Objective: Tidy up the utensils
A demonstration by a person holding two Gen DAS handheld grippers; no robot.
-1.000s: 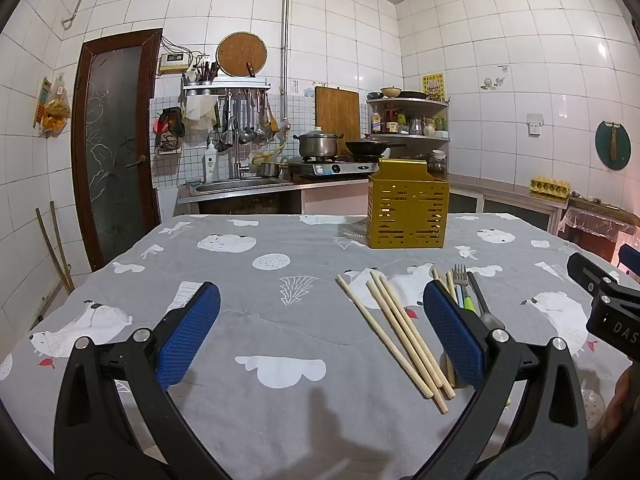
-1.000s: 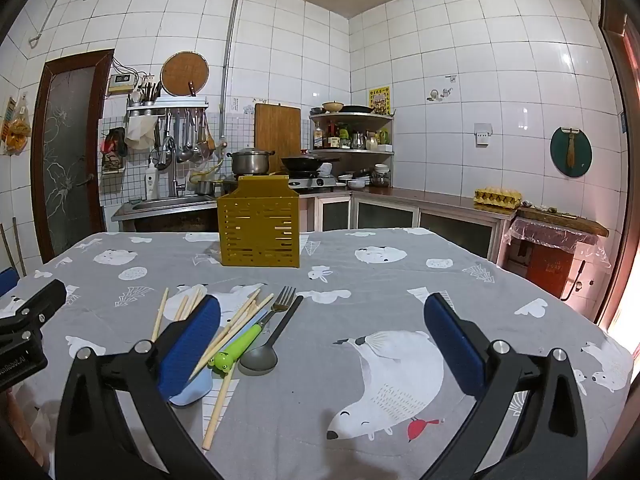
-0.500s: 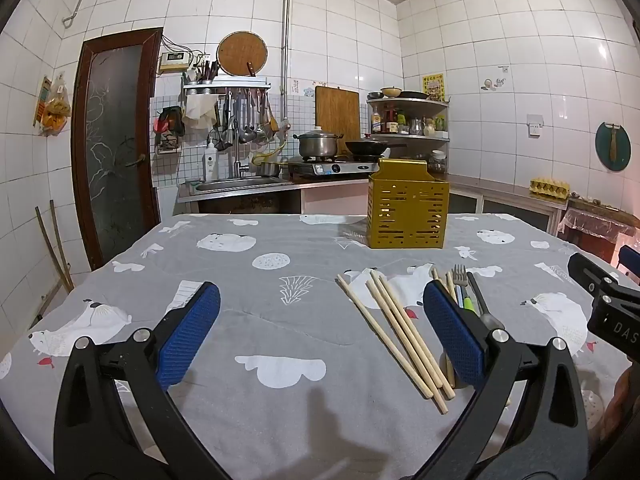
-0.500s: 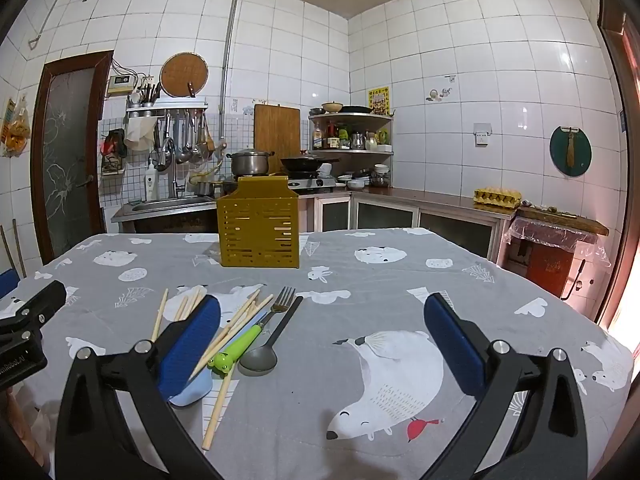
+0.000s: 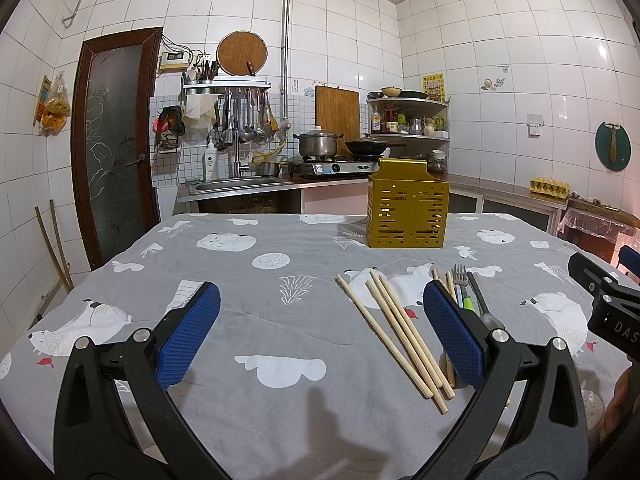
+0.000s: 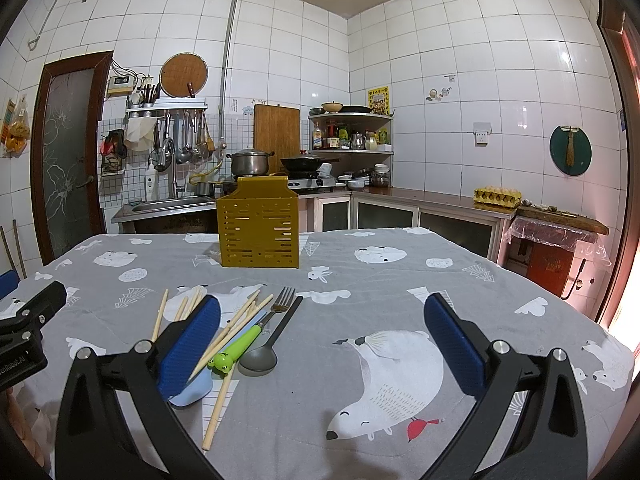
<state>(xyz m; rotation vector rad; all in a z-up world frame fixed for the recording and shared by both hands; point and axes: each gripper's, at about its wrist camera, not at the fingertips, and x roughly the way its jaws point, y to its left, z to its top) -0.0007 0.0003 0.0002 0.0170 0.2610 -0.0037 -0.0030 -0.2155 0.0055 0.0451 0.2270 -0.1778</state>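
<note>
A yellow slotted utensil holder (image 5: 407,214) stands upright at the far middle of the table; it also shows in the right wrist view (image 6: 258,229). Several wooden chopsticks (image 5: 394,328) lie loose on the cloth, also seen from the right wrist (image 6: 236,322). Beside them lie a fork with a green handle (image 6: 256,330), a dark spoon (image 6: 266,350) and a light blue spoon (image 6: 191,392). My left gripper (image 5: 318,330) is open and empty, just left of the chopsticks. My right gripper (image 6: 322,340) is open and empty, just right of the utensils.
The table carries a grey cloth with polar bears (image 6: 384,376). Behind it are a sink counter (image 5: 236,186), a stove with a pot (image 5: 320,144) and a wok, and corner shelves. A door (image 5: 116,140) is at the far left.
</note>
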